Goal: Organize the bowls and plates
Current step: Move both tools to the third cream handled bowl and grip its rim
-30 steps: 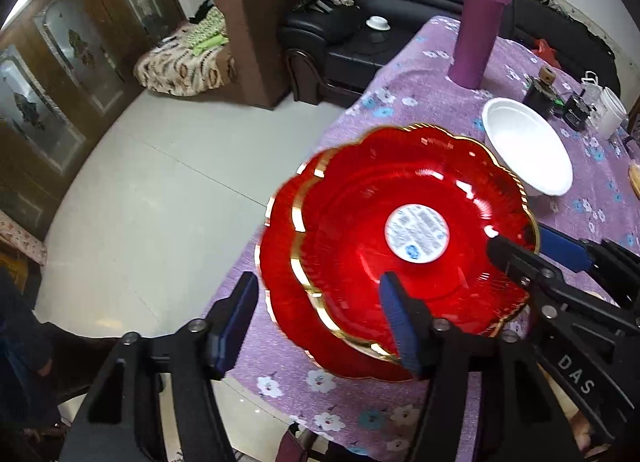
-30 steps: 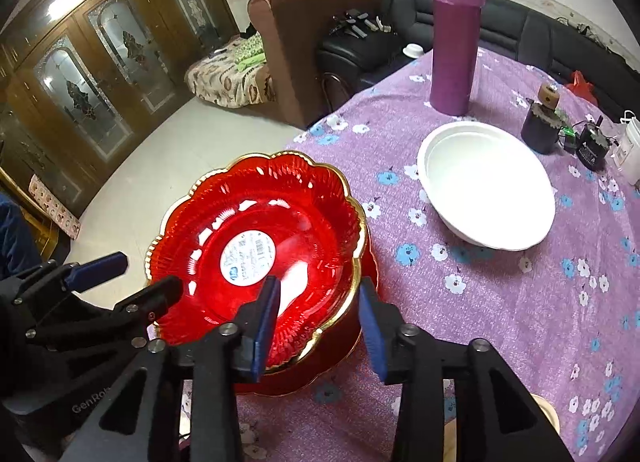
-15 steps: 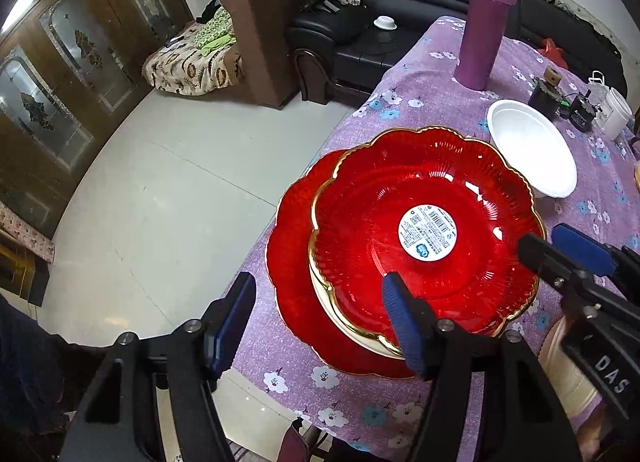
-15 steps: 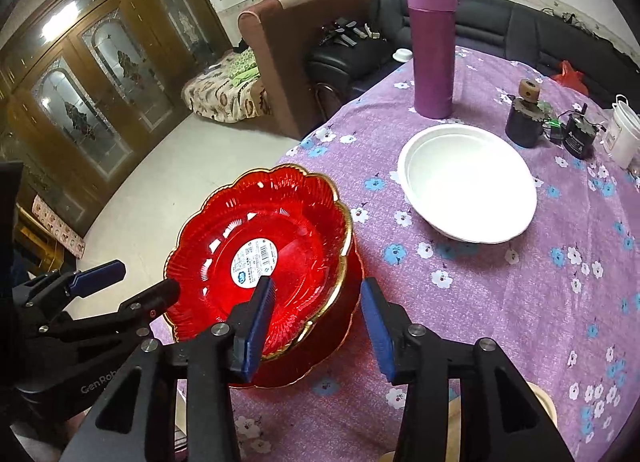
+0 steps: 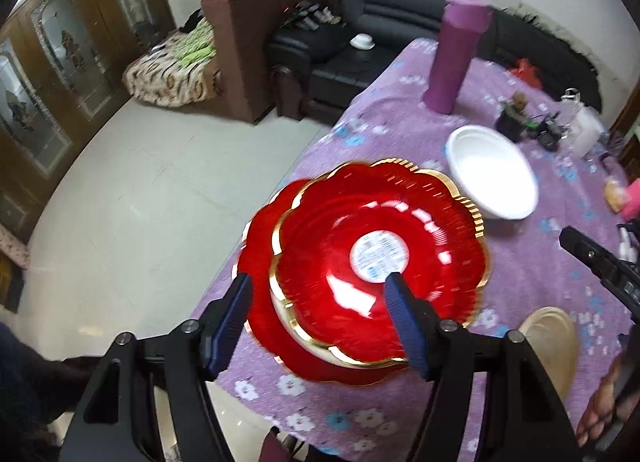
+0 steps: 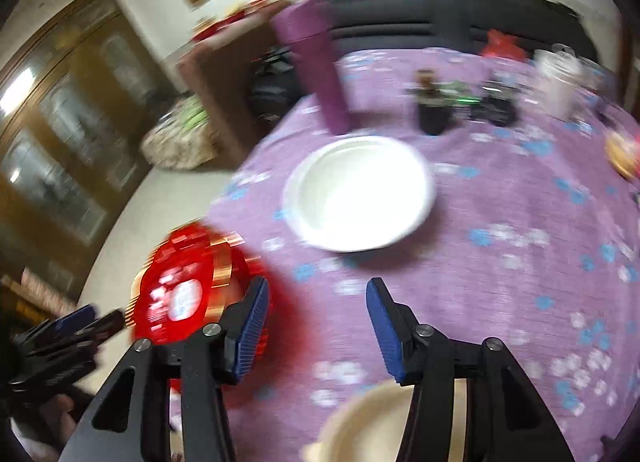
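red scalloped plates with gold rims are seen stacked at the near edge of the purple floral tablecloth: the upper red plate, marked by a round white sticker at its centre, is nested off-centre on the lower red plate, whose rim shows at the left. the left gripper is held spread wide above this stack, with nothing gripped between its blue-padded fingers. a white bowl is set further back on the cloth, just beside the upper plate's far rim, and a tall purple flask is stood upright behind it. a beige plate is found near the table's front edge, to the right of the stack. in the right wrist view, which is heavily blurred, the right gripper is likewise held released and empty over bare cloth, between the red stack at its left and the white bowl ahead. the beige plate is partly seen below its fingers.
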`<state>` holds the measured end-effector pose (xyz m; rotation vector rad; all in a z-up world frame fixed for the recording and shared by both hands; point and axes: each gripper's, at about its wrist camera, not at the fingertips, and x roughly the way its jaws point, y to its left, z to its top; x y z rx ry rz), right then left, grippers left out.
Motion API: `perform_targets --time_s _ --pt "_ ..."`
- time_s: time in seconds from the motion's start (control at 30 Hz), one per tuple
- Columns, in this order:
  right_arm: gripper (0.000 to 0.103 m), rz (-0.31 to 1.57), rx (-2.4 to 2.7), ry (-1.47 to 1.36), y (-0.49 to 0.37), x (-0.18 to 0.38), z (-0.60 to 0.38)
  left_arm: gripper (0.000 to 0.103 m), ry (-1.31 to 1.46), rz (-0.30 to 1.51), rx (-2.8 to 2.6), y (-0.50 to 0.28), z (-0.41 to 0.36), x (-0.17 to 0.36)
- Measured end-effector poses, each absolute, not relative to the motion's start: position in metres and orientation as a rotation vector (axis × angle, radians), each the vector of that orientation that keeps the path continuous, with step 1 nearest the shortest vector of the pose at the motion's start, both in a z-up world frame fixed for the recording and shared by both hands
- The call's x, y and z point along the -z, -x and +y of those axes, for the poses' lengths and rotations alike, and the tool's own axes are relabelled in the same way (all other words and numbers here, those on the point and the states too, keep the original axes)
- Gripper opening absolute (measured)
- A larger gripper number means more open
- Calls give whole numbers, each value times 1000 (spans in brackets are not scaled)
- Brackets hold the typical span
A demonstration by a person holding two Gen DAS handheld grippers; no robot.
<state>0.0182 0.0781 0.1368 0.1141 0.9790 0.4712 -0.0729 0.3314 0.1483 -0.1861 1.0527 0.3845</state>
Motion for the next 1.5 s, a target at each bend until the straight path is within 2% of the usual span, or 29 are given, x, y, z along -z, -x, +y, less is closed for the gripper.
perform_targets --time_s 0.27,0.6,1.1,1.33,1.37,1.4,1.43,1.5 --pt "55 1078 -223 -152 -8 -104 -21 71 87 1000 -117 69 261 -161" --pt "56 1177 -229 -164 17 -83 -57 71 13 1216 108 58 176 -106" --pt "57 1273 -367 -103 32 -48 -48 70 77 1364 95 52 150 -48" --pt "57 1292 -399 -89 34 -39 -43 58 138 1417 96 44 144 -26" --pt "56 1291 -403 -89 35 -39 -42 52 142 1420 100 43 143 -24" --pt "49 1291 -406 -89 35 -38 -42 48 142 1424 103 42 141 -23" --pt "36 1294 -416 -92 35 -37 -41 42 142 1426 105 42 140 -22" --pt "32 1295 -408 -84 35 -37 -40 40 134 1419 98 42 138 -23"
